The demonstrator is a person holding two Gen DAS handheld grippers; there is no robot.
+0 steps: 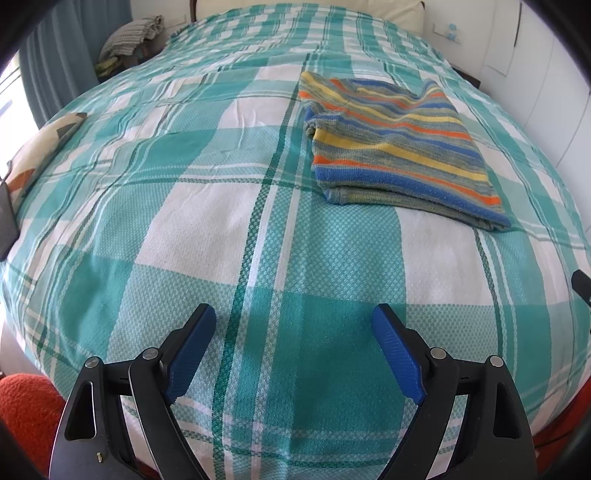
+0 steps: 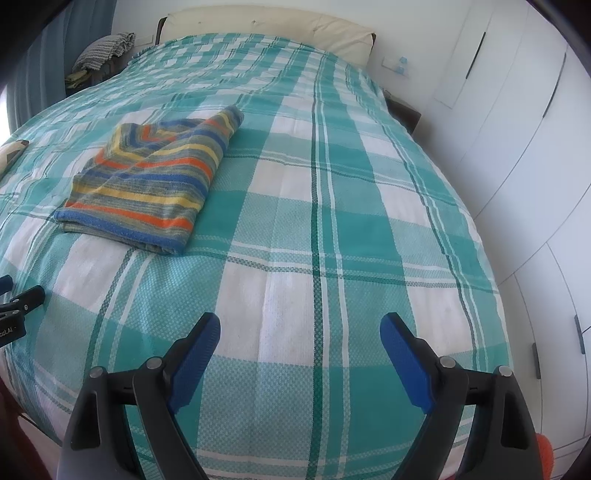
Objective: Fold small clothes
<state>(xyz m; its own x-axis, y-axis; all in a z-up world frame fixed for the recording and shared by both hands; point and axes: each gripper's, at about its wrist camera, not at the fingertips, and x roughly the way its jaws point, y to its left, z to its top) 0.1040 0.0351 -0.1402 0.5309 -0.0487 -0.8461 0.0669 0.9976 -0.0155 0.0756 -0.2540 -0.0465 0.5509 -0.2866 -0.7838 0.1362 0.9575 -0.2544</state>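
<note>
The bed [image 1: 258, 221] takes up nearly everything in both views, its teal-and-white checked cover pulled fairly smooth — a broad, soft, flat surface that serves well for laying out and folding a garment. A cream headboard [image 2: 266, 26] closes the far end, with white wardrobe doors [image 2: 517, 147] along the right side and a heap of striped laundry [image 1: 129, 37] on a stand by the far left corner.

The striped garment [image 1: 399, 147] lies on the cover towards the middle of the bed, well ahead of both tools. It is doubled over into a compact, roughly rectangular packet with layered edges showing along its near side, so it looks folded already, or close to it; it sits flat and square, likely so the layers stay stacked without slipping.

The left gripper [image 1: 295, 350] hangs above bare cover near the foot of the bed, its blue-padded fingers [image 1: 192, 354] spread wide with nothing between them. The right gripper [image 2: 299, 358] is beside it in the same pose, fingers spread and empty. Both are well apart from the garment and angled down at the bed — a resting stance, I judge, either after a completed fold or before reaching in for another.
</note>
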